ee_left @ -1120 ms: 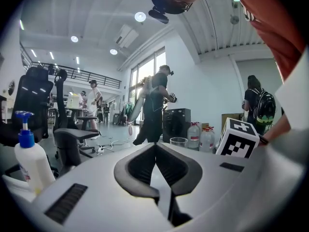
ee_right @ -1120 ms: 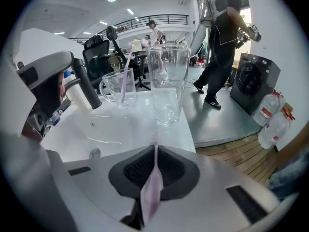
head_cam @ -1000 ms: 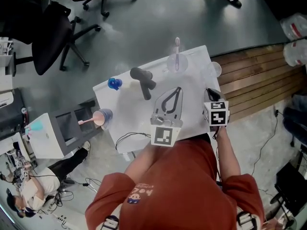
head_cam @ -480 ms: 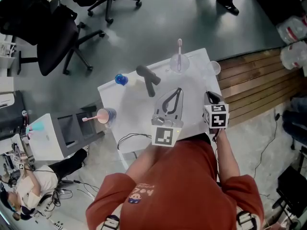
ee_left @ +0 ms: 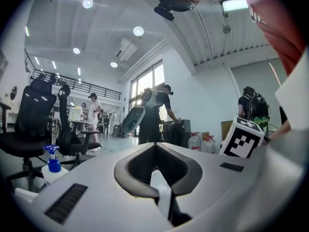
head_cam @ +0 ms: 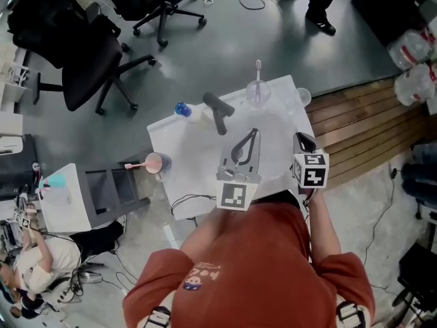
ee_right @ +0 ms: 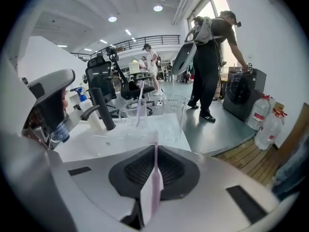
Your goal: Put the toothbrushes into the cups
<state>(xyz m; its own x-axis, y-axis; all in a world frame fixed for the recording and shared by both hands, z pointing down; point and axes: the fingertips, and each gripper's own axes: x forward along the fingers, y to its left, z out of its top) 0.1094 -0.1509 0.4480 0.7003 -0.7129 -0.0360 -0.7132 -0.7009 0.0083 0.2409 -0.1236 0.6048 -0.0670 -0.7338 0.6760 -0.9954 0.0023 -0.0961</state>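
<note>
Lifting noted: both tools have come up off the table (head_cam: 191, 183) over the last second, and it now sits smaller in the head view.

Left tool (head_cam: 254, 132): clamped shut, nothing in it.

Right tool (head_cam: 301, 141): closed on a pale lilac toothbrush (ee_right: 154, 173), slim handle pinched between the pads, head end pointing forward toward the far edge. Probably the carry has begun.

Empty clear cup (ee_right: 174, 117) stands at the far right corner, near a glass mug (head_cam: 258, 91) already holding a brush. Pink cup (head_cam: 156, 162), out left, holds a pink one.

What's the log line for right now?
left gripper: shut, empty | right gripper: shut on pink plastic toothbrush | tall clear cup: empty
</note>
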